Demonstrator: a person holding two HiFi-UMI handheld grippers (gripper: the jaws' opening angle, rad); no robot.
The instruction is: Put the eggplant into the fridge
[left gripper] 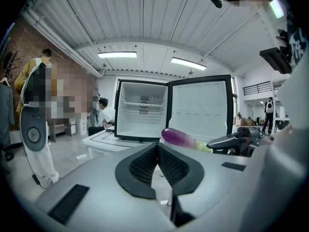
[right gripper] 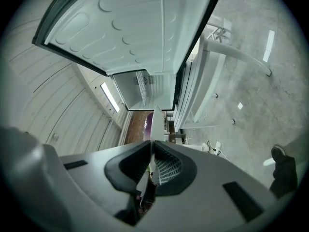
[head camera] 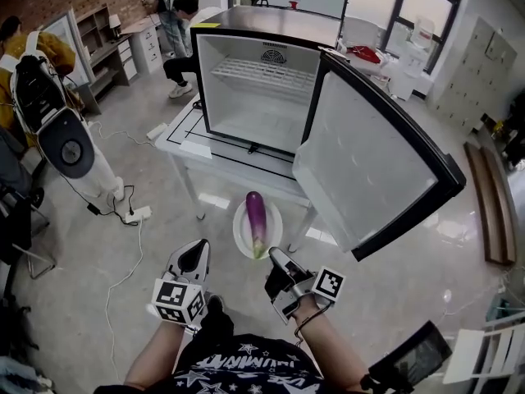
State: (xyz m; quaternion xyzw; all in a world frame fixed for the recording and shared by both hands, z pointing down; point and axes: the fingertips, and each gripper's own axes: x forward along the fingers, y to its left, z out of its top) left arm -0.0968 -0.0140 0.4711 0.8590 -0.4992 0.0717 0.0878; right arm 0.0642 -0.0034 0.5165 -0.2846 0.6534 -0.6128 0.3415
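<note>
Nearest the camera, two hand-held grippers are being held out over a grey floor. The left gripper [head camera: 195, 251] is being carried empty, its jaws pressed together with nothing between them. The right gripper [head camera: 276, 258] is being clamped onto the near rim of a white plate [head camera: 239, 230], and the thin edge is being pinched between its closed jaws. The eggplant [head camera: 256, 217], purple with a pale green stem end pointing toward the grippers, is being carried lengthwise on that plate. It is in the air near a white table [head camera: 184, 134] and, as far as can be told, short of the table's near edge. Beyond, on the table, a small black fridge [head camera: 254, 109] is being seen wide open, with its door [head camera: 369, 158] swung out to the right. Its white interior is being shown bare except for a wire shelf [head camera: 262, 74] near the top. Farther back, people are being seen by desks along a brick wall. The task is being judged as roughly midway: the door is already open and the eggplant is being held up facing the opening, but nothing is inside the fridge. What is left is being judged as the reach forward, the setting of the eggplant, likely with its plate, inside the fridge, and the release.
</note>
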